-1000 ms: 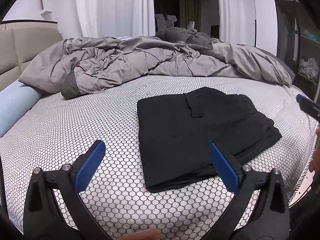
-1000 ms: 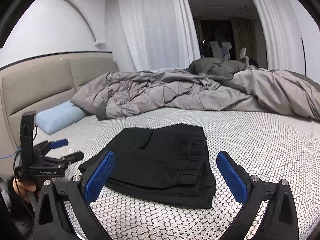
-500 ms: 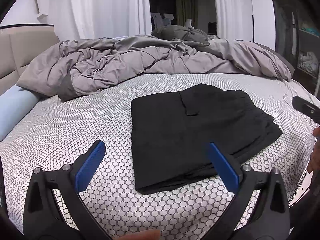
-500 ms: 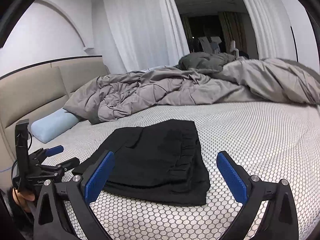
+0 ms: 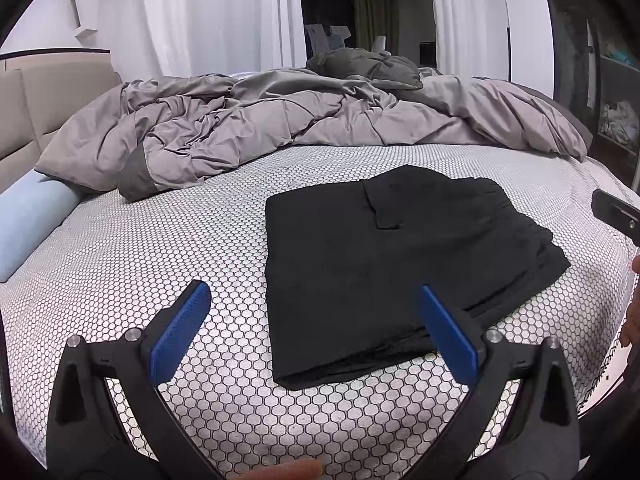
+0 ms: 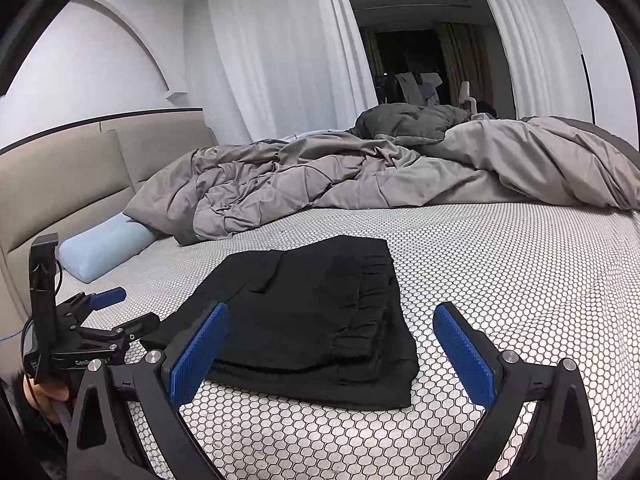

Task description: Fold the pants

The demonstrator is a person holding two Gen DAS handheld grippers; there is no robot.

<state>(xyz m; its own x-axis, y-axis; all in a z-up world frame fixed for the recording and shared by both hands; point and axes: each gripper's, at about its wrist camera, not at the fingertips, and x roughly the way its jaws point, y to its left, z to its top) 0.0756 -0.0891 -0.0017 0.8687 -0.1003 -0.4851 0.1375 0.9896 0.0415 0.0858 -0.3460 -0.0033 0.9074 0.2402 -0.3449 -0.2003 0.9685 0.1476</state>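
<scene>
Black pants [image 5: 392, 264] lie folded into a flat rectangle on the honeycomb-patterned bed sheet [image 5: 160, 248]; in the right wrist view the pants [image 6: 312, 312] show their gathered waistband at the right side. My left gripper [image 5: 316, 332] is open, held back from the near edge of the pants, nothing between its blue pads. My right gripper [image 6: 332, 344] is open too, hovering just short of the folded stack. The left gripper [image 6: 100, 316] shows at the left of the right wrist view, beside the pants' left corner. A bit of the right gripper's body [image 5: 616, 216] shows at the right edge.
A rumpled grey duvet [image 5: 280, 128] lies across the far half of the bed. A light blue bolster pillow [image 5: 28, 216] rests at the left by the beige headboard [image 6: 72, 184]. White curtains [image 6: 280, 48] hang behind. Shelving [image 5: 616, 112] stands at the right.
Both grippers stayed open and drew slightly back and shifted; the pants sit a bit lower and nearer in the right wrist view. The pants themselves have not moved.
</scene>
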